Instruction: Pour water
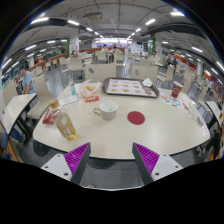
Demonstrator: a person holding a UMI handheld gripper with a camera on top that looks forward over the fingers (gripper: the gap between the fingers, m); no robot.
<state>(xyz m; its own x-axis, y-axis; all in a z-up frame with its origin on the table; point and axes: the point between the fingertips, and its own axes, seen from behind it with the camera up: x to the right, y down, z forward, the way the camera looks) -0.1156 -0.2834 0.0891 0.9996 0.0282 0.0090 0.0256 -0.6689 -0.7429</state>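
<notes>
Gripper (110, 160) fingers were spread, holding nothing; we saw what seemed a bottle (65, 124) left of the mug (106, 110), tilted, neck pointing away.

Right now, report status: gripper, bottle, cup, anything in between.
Gripper open, empty, over near table edge. Bottle ahead left, tilted. Cup beyond, upright. Red coaster right of cup. Path clear.
</notes>
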